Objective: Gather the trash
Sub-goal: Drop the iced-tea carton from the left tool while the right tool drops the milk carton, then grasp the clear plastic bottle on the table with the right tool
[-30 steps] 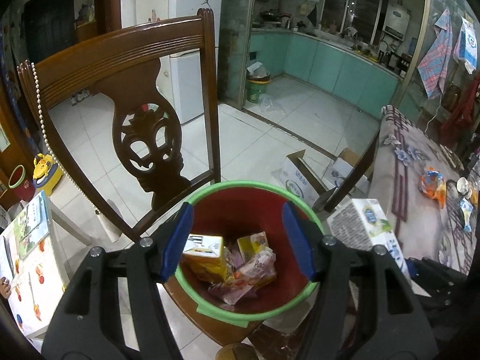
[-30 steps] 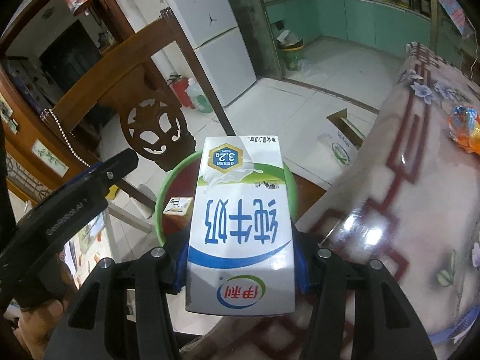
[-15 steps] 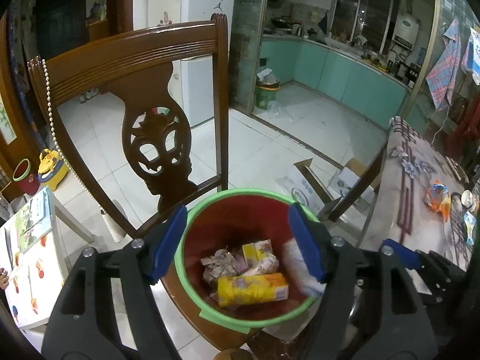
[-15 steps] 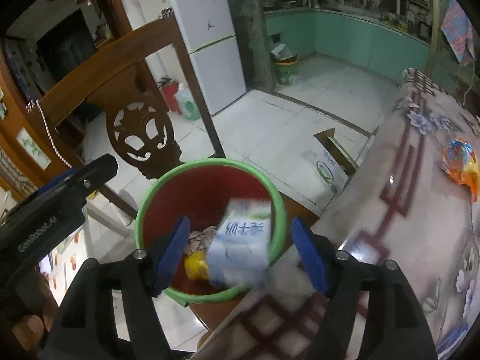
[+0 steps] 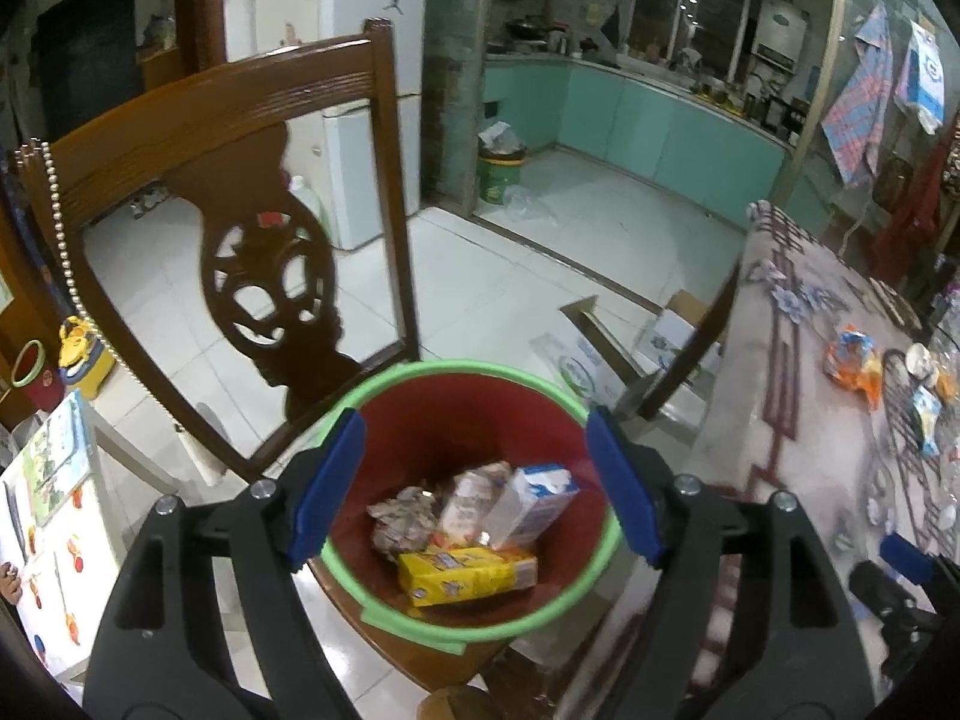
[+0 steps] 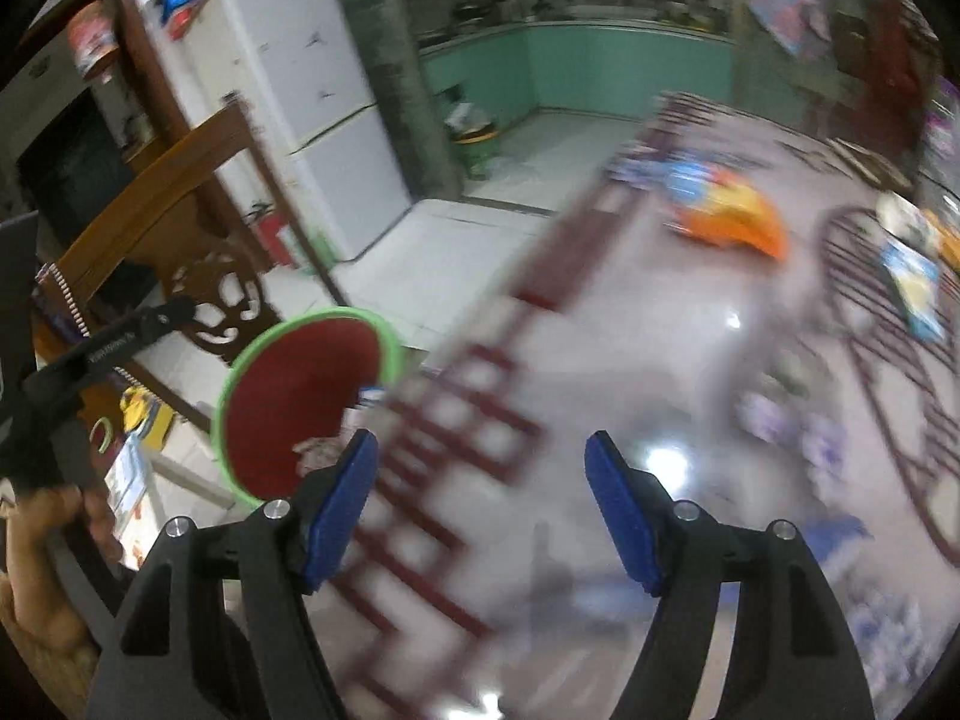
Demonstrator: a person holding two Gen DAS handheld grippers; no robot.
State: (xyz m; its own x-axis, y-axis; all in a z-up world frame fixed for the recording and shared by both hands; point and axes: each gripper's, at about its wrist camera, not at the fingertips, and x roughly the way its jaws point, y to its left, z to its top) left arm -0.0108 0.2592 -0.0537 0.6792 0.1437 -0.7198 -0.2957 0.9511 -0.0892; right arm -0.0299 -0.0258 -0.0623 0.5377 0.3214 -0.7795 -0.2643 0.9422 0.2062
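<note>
A red bin with a green rim stands on a wooden chair seat. In it lie a white and blue milk carton, a yellow carton and crumpled wrappers. My left gripper hovers over the bin, its jaws opening, with nothing gripped between them. My right gripper is open and empty above the patterned table, to the right of the bin. An orange wrapper lies farther along the table; the right wrist view is blurred.
The carved chair back rises behind the bin. Open cardboard boxes sit on the tiled floor beside the table edge. More small packets and a wire rack are at the table's far right. A hand holds the left gripper.
The right gripper let go of the milk carton, which dropped into the bin, then swung right over the table. The left jaws widened, and the yellow carton now lies flat in the bin.
</note>
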